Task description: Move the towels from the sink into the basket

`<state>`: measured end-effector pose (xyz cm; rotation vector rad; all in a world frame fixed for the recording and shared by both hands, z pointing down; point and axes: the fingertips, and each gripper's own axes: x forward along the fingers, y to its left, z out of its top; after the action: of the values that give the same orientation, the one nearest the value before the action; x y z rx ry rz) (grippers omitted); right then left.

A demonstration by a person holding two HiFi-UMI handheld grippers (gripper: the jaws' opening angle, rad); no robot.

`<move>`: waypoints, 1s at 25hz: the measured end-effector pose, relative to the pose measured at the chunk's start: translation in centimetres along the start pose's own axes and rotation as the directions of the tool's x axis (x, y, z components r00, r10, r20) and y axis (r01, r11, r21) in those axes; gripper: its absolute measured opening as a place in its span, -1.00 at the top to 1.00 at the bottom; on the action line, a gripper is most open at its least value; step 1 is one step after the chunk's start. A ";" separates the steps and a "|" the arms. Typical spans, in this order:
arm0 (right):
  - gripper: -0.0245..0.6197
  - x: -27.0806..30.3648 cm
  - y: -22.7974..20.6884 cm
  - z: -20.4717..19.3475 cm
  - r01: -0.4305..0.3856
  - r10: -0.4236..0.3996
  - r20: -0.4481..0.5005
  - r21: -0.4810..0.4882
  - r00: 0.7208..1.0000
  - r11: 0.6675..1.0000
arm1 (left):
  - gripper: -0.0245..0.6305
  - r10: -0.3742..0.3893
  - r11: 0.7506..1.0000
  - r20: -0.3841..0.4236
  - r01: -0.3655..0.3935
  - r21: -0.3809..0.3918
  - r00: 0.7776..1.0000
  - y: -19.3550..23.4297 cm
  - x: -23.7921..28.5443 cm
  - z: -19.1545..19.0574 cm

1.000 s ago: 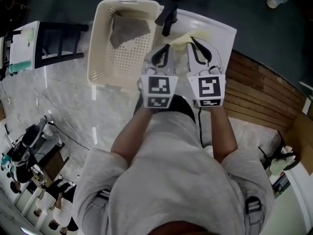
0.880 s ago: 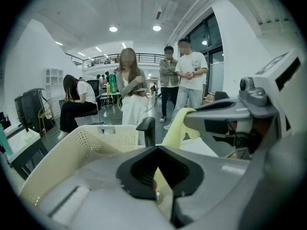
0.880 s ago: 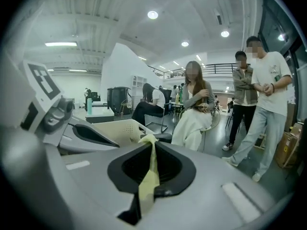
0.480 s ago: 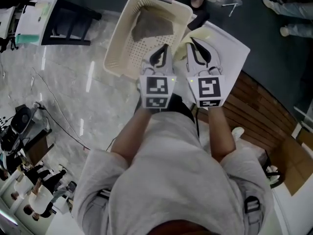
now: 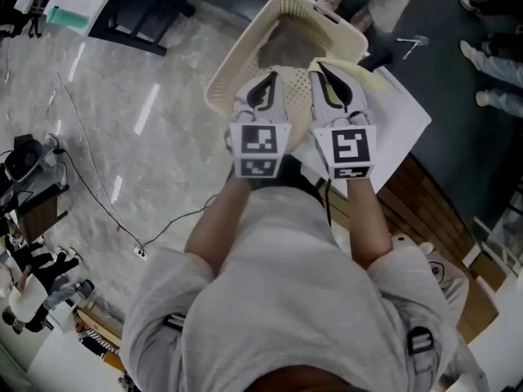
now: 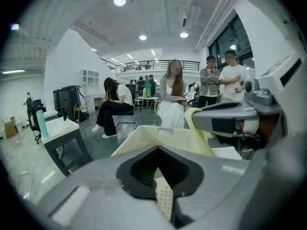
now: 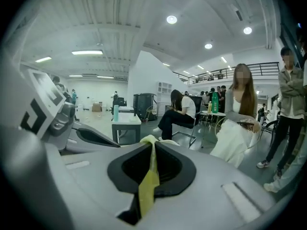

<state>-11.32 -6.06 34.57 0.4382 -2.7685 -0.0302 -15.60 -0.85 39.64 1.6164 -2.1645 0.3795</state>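
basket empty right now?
No, a grey towel lies inside the basket in the head view.

We are in a large open hall, something like a lab or a shared office. Behind the basket (image 6: 158, 137) people (image 6: 114, 104) sit on chairs. High above it a balcony (image 6: 153, 63) runs under a ceiling with round lights (image 6: 120, 1). Left of the basket stands a table (image 6: 60, 131), on a polished stone floor (image 5: 122, 121) with loose cables (image 5: 94, 198).
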 end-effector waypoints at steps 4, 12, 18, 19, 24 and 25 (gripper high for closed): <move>0.89 2.0 2.3 1.7 -0.049 0.049 0.009 -0.014 0.999 0.999 | 0.87 0.040 0.999 0.003 -0.040 -0.028 0.999 2.9 -0.9 0.2; 0.89 4.7 6.0 3.8 -0.129 0.131 0.033 -0.046 0.991 0.991 | 0.86 0.119 0.990 0.011 -0.118 -0.077 0.993 7.3 -2.7 -0.3; 0.89 5.0 6.5 4.2 -0.127 0.130 0.042 -0.050 0.991 0.991 | 0.86 0.132 0.988 0.010 -0.130 -0.087 0.991 8.4 -3.3 -0.9; 0.89 5.1 6.4 4.1 -0.125 0.127 0.041 -0.042 0.991 0.991 | 0.86 0.130 0.988 0.010 -0.128 -0.087 0.992 8.5 -3.2 -1.0; 0.89 6.2 5.8 2.4 -0.122 0.122 -0.009 0.000 0.993 0.993 | 0.86 0.120 0.988 -0.001 -0.120 -0.095 0.993 9.1 -2.6 -1.2; 0.89 6.5 5.8 1.7 -0.123 0.123 -0.031 0.001 0.992 0.992 | 0.87 0.119 0.988 -0.005 -0.119 -0.095 0.993 9.2 -2.5 -1.3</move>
<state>-19.38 -2.60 35.49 0.2653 -2.7591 0.0045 -23.55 4.47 39.87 1.4409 -2.2510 0.3060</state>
